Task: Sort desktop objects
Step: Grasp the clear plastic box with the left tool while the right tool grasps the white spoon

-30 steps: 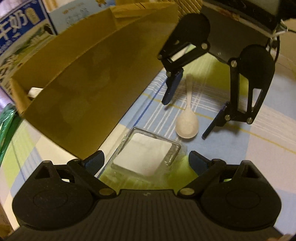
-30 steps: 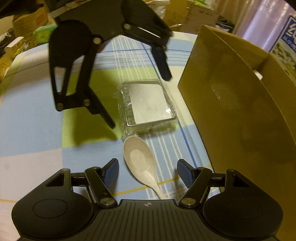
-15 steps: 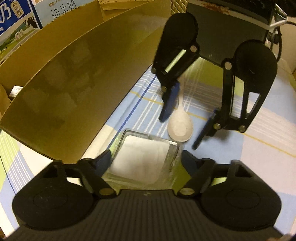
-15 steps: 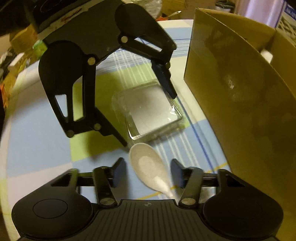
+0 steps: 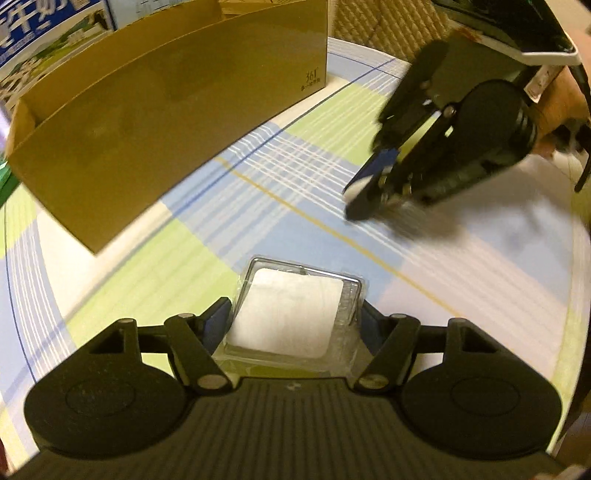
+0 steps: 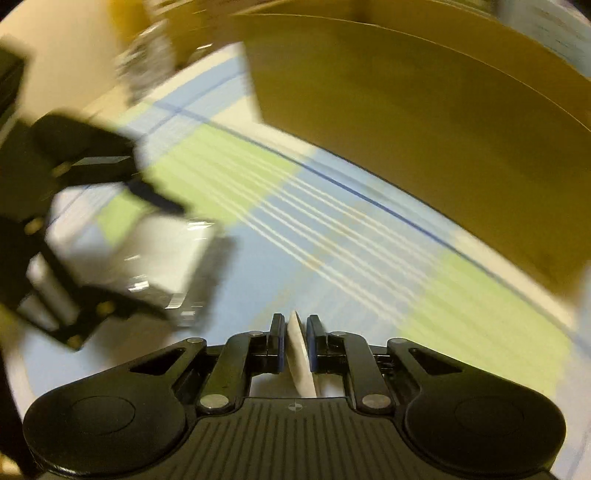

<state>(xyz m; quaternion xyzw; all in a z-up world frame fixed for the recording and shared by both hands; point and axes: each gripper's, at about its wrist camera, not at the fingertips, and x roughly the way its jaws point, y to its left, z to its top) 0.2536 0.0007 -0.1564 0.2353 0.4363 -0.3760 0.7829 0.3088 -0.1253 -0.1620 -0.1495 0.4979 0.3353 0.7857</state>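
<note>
My left gripper [image 5: 293,319] is shut on a clear plastic box [image 5: 291,310] with a white pad inside, held above the checked tablecloth [image 5: 295,192]. In the right wrist view, which is motion-blurred, the same clear plastic box [image 6: 147,258] shows at the left between the left gripper's fingers [image 6: 155,197]. My right gripper [image 6: 295,325] is shut on a white spoon [image 6: 299,350], gripped edge-on between the blue pads. The left wrist view shows the right gripper [image 5: 364,194] tilted at the upper right with a bit of the white spoon [image 5: 356,186] between its tips.
A large brown cardboard box [image 5: 166,96] stands open at the back of the table, and in the right wrist view the cardboard box [image 6: 424,122] fills the upper right. Printed milk cartons [image 5: 48,33] stand behind it. A person's hand [image 5: 561,99] holds the right gripper.
Both grippers have shut, the left on the plastic box and the right on the spoon. Both have lifted their objects off the cloth and moved apart, the right one swinging fast.
</note>
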